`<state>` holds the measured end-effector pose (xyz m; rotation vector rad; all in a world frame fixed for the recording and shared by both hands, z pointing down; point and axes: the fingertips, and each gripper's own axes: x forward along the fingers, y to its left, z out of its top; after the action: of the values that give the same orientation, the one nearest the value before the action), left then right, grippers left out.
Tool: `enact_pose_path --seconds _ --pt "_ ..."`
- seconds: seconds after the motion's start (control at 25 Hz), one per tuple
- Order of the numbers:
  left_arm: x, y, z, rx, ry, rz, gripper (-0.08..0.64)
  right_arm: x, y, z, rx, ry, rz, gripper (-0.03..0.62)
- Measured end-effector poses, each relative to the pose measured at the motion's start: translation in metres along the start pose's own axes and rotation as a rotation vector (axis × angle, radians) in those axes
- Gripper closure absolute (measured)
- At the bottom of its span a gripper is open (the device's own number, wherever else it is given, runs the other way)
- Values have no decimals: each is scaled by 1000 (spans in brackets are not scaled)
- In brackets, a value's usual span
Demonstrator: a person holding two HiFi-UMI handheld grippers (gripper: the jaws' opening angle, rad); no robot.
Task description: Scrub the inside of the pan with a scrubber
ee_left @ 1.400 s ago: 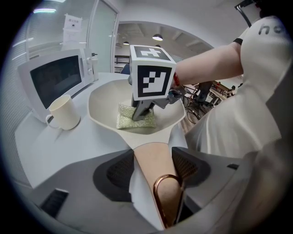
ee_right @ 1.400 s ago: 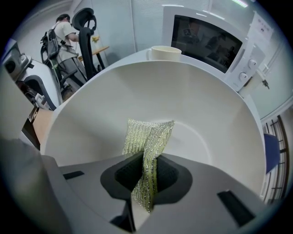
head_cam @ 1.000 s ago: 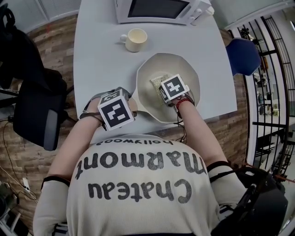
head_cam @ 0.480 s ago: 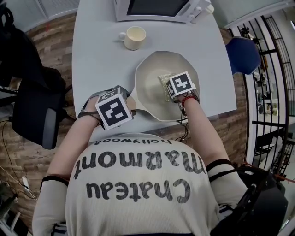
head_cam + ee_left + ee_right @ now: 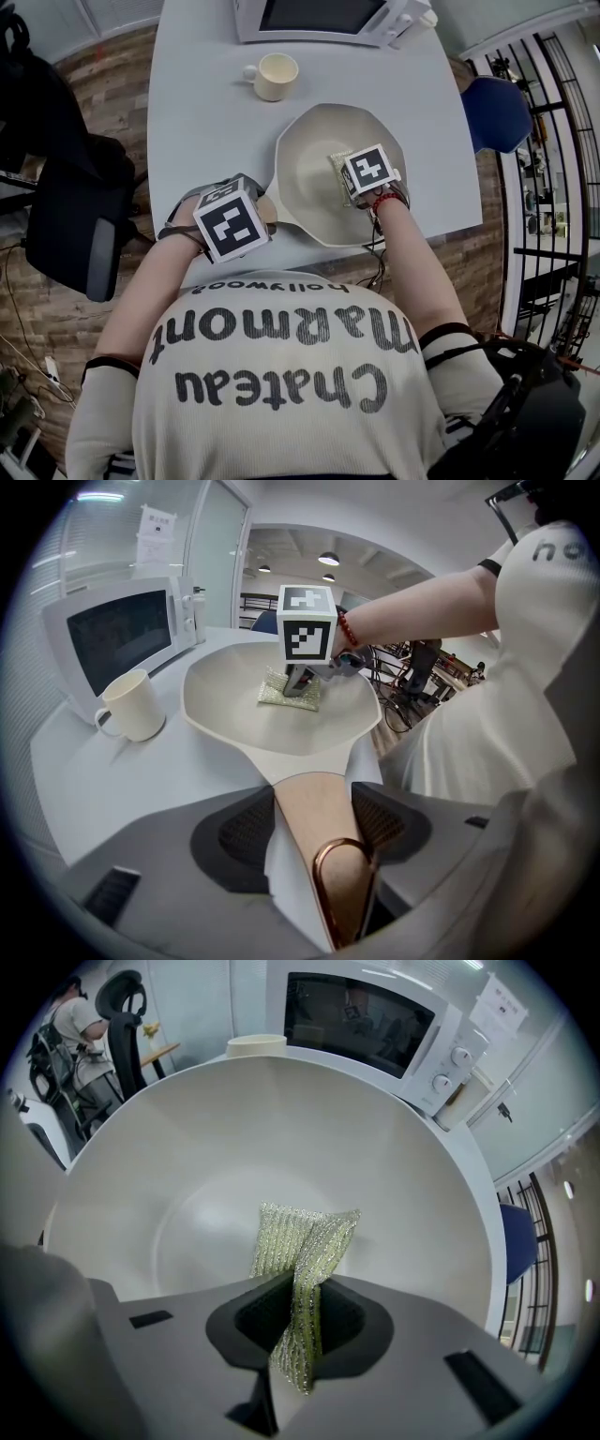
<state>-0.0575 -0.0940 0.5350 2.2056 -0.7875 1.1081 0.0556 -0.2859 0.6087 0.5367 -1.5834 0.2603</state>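
Left gripper (image 5: 314, 822): I have its jaws pressed in on the pan's handle (image 5: 309, 799) from both sides, just ahead of the copper hanging loop (image 5: 342, 883). As I judge it, this grip is the anchor that stops the pan skidding under the rubbing.

Right gripper (image 5: 298, 1312): it is pinching the scrubber (image 5: 300, 1241) by one folded edge, with the free part fanned out ahead of the jaws, so the mesh rather than the jaw tips meets the pan.

Scrubber: it sits inside the pan (image 5: 305, 187), on the right half of the bowl, and looks to lie against the surface. I cannot confirm firm contact.

Pan: it is cream-white, wide and shallow. It rests on the table (image 5: 206, 122) with its handle pointing back toward me, which lets one gripper steady it while the other works.

Step in hand: scrubbing the interior, I reckon (I see no marks or suds to gauge progress by).

Surface: the tabletop is pale grey and smooth, so the pan would likely slide if I let go.

Beyond the pan: a cream mug (image 5: 275, 78) stands near its far-left rim, and a white microwave (image 5: 328, 19) stands further off behind it.

Room: the floor (image 5: 94, 75) is herringbone wood. A dark office chair (image 5: 70, 234) is well off to the pan's left and a blue chair (image 5: 494, 112) to its right.
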Motion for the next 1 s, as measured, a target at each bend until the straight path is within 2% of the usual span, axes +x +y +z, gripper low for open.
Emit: enact_pose_path --seconds 0.16,0.48,0.68,0.84,1.0 --pt "0 2 0 -6 -10 2 285 6 -7 10 -124 -22 -81 540" --pt "-1 0 0 -21 -25 -25 285 12 -24 1 -169 46 -188 545" --pt "-3 -2 2 -35 -48 -35 292 13 -30 -3 -188 61 -224 545" --pt "-2 -2 3 -32 -42 -34 290 15 -36 -2 -281 108 -294 545" --pt "-2 -2 1 -56 -48 -31 305 17 -39 -1 -334 119 -332 545"
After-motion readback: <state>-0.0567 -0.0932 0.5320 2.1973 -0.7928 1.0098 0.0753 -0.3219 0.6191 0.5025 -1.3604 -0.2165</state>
